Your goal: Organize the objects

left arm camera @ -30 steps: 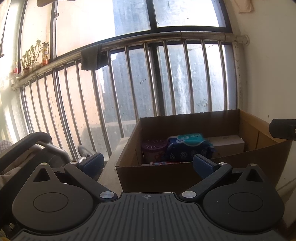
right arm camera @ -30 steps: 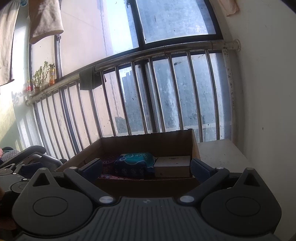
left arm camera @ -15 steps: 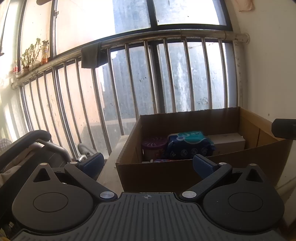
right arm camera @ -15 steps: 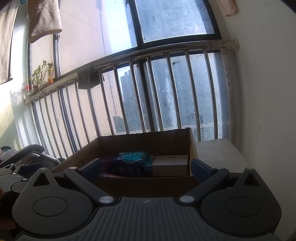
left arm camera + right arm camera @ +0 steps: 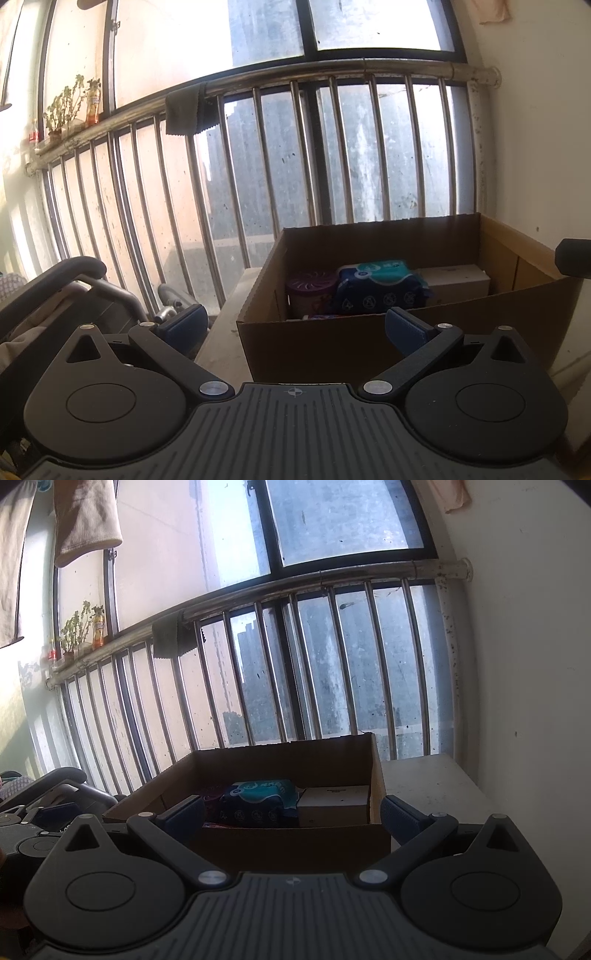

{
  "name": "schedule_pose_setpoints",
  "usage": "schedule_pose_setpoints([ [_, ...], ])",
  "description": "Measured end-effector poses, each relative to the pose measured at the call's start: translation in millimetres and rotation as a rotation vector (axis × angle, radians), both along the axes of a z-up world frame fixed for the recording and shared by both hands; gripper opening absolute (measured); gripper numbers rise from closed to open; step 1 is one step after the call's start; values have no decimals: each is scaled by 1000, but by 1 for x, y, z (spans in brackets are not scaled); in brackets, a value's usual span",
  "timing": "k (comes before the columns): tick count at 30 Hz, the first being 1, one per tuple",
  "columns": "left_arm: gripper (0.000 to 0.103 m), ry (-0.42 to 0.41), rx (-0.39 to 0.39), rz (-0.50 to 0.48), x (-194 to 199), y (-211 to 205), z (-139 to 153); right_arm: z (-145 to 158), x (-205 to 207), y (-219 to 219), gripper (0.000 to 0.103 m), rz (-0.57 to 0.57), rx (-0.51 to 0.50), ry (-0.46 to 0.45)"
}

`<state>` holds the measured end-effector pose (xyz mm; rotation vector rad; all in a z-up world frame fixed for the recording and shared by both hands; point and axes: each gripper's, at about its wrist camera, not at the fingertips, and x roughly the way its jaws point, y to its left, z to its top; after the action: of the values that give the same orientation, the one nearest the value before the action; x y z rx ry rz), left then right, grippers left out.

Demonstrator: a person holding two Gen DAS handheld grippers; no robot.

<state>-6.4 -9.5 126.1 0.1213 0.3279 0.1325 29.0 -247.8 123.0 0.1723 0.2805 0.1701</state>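
Note:
An open cardboard box (image 5: 332,343) (image 5: 295,843) stands on a pale ledge in front of both grippers. Inside lie a blue and teal tissue pack (image 5: 380,284) (image 5: 258,799), a purple round container (image 5: 310,291) and a white carton (image 5: 454,280) (image 5: 334,801). My left gripper (image 5: 295,325) is open and empty, held just before the box's near wall. My right gripper (image 5: 291,814) is also open and empty, at the box's near wall; its dark tip shows at the right edge of the left wrist view.
A metal railing (image 5: 258,166) with a grey cloth (image 5: 186,110) over it runs behind the box, before a window. A white wall (image 5: 524,664) closes the right side. A dark curved chair frame (image 5: 70,273) sits at the left. The pale ledge (image 5: 424,782) extends right of the box.
Both grippers have drawn back and tilted up slightly, so the box sits a little lower in each view. Their fingers stay spread the same.

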Motion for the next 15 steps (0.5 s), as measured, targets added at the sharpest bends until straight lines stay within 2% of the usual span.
schedule_pose_setpoints([
  [15, 103, 1, -11, -5, -4, 1, 0, 3, -4, 5, 103, 3, -18, -9],
])
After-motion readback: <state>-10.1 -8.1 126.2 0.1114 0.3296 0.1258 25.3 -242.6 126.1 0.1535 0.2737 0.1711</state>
